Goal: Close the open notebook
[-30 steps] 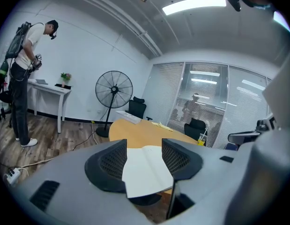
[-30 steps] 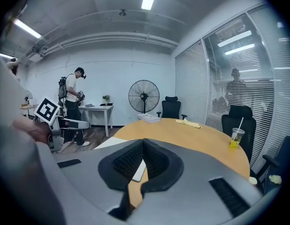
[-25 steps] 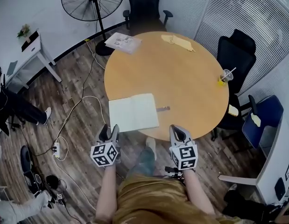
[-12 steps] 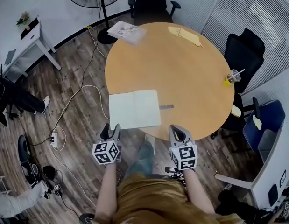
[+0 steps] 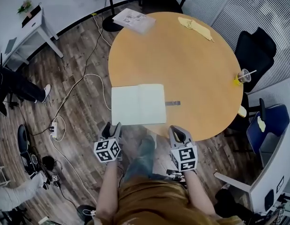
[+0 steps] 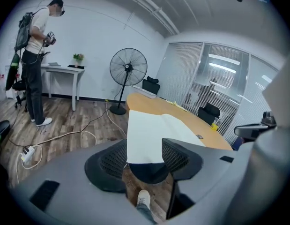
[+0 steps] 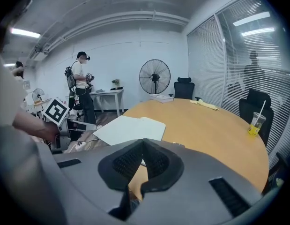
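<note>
The open notebook lies flat with blank white pages up, at the near edge of the round wooden table. My left gripper hovers over the floor just short of the notebook's near left corner, jaws open with nothing between them. In the left gripper view the notebook shows through the gap of the left gripper. My right gripper is held at the table's near edge, right of the notebook, jaws shut on nothing. In the right gripper view, the notebook lies ahead and left of the right gripper.
A small metal clip lies just right of the notebook. A drink cup with a straw stands at the right rim, papers and a yellow cloth at the far side. Black chairs ring the table. Cables cross the floor at left.
The table and notebook have slid lower in the head view, nearer to both grippers. The grippers keep their places and jaw states.
</note>
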### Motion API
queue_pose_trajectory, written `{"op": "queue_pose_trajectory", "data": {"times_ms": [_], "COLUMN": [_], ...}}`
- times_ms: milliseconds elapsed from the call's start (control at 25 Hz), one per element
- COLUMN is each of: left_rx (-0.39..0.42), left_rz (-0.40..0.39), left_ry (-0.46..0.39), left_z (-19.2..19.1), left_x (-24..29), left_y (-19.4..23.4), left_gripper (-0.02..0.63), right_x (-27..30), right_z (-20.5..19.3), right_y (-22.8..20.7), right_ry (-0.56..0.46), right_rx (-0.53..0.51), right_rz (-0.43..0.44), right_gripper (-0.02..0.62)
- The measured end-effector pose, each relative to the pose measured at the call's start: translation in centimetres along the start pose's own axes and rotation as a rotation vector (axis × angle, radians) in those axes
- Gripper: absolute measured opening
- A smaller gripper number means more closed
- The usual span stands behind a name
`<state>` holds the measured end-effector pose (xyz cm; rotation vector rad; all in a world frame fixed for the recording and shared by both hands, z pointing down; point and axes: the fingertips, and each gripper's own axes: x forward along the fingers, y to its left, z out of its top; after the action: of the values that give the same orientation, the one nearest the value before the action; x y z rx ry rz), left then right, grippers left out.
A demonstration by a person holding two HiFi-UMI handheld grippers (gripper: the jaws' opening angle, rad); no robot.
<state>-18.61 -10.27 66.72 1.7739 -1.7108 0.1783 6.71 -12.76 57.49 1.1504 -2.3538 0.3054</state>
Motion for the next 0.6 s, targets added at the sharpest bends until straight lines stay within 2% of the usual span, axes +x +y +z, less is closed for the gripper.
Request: {"op": "queue_pose_trajectory", "data": {"times_ms": [200, 320, 480, 600], "left_rx": [-0.187, -0.266, -0.4, -0.462], "left_rz": [0.023, 0.024, -0.009, -0.02], "left_ry": [-0.009, -0.013, -0.026, -0.033], "left_z": [-1.0, -1.5, -2.1, -2.4], "left_x": [1.1, 1.5, 2.2, 2.5], "left_y": [2.1, 2.8, 2.8, 2.8], "left_gripper": [0.236, 0.236, 0.236, 0.236], "right_x": [0.4, 0.5, 0.8, 1.1], "right_z": [-0.1, -0.6, -1.3, -1.5], "right_y": [0.2, 0.0, 0.0, 0.3], "right_ry": [-0.002, 0.016, 0.043, 0.051], "right_rx": [-0.008, -0.011, -0.031, -0.057], "right_rz": [0.013, 0.011, 0.018, 0.03], "right_gripper": [0.012, 0.012, 0.012, 0.012]}}
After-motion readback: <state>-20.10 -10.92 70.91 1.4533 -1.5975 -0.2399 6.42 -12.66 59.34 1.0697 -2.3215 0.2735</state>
